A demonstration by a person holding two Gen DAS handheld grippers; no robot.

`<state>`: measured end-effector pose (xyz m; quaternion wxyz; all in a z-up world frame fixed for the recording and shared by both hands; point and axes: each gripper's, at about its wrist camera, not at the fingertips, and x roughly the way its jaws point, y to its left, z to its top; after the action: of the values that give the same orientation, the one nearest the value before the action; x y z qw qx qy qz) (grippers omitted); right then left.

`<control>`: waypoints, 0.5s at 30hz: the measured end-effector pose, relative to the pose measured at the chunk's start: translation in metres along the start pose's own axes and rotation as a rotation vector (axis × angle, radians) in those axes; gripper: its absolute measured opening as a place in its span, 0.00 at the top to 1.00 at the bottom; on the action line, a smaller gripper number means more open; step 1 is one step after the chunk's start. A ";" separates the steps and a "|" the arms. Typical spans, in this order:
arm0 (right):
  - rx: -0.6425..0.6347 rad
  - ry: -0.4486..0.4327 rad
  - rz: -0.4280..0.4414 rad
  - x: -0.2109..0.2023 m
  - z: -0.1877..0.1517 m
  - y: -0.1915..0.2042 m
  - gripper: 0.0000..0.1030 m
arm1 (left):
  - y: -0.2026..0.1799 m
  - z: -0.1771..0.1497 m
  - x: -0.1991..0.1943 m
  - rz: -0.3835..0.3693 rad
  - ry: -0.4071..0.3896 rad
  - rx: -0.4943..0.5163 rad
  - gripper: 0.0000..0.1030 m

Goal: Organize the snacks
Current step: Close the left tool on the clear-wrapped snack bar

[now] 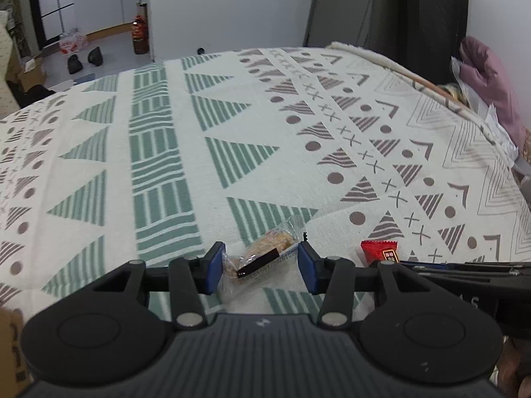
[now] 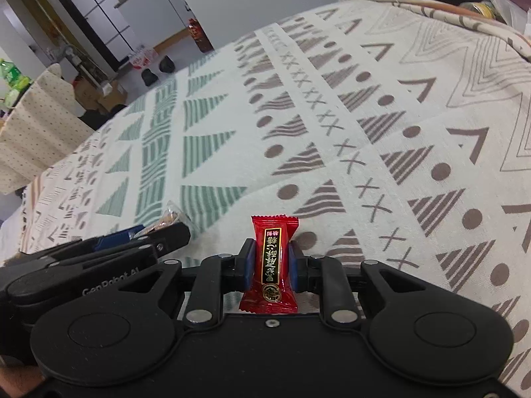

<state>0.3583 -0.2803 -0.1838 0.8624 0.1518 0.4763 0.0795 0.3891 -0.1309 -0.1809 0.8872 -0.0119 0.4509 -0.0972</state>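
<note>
Right gripper (image 2: 268, 262): pinching the red candy (image 2: 270, 262) – keep the squeeze steady.
Left gripper (image 1: 260, 265): spread around the clear-wrapped biscuit (image 1: 262, 253) – close squarely.

Left gripper (image 1: 260, 267) spread, right gripper (image 2: 271, 265) clamped.

A cream woven cloth (image 1: 186, 172) carries green striped triangles and grey-brown dots and crosses. The red foil candy wrapper (image 2: 271, 265) bears a black, gold-lettered band. The clear-wrapped golden-brown snack bar (image 1: 262, 255) has a black label.
</note>
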 end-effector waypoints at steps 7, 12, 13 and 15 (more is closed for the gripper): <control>-0.025 -0.031 0.049 -0.016 -0.001 0.016 0.80 | 0.013 -0.003 -0.036 0.038 -0.024 -0.066 0.55; -0.068 -0.069 0.086 -0.032 -0.004 0.033 0.80 | 0.022 -0.008 -0.062 0.075 -0.049 -0.132 0.55; -0.074 -0.072 0.094 -0.035 -0.005 0.037 0.80 | 0.025 -0.009 -0.068 0.086 -0.053 -0.149 0.55; -0.088 -0.077 0.106 -0.040 -0.007 0.042 0.80 | 0.029 -0.012 -0.079 0.105 -0.064 -0.183 0.55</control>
<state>0.3313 -0.2502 -0.1416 0.8806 0.1416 0.4300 0.1399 0.3391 -0.0868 -0.1280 0.9002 -0.0720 0.4295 -0.0085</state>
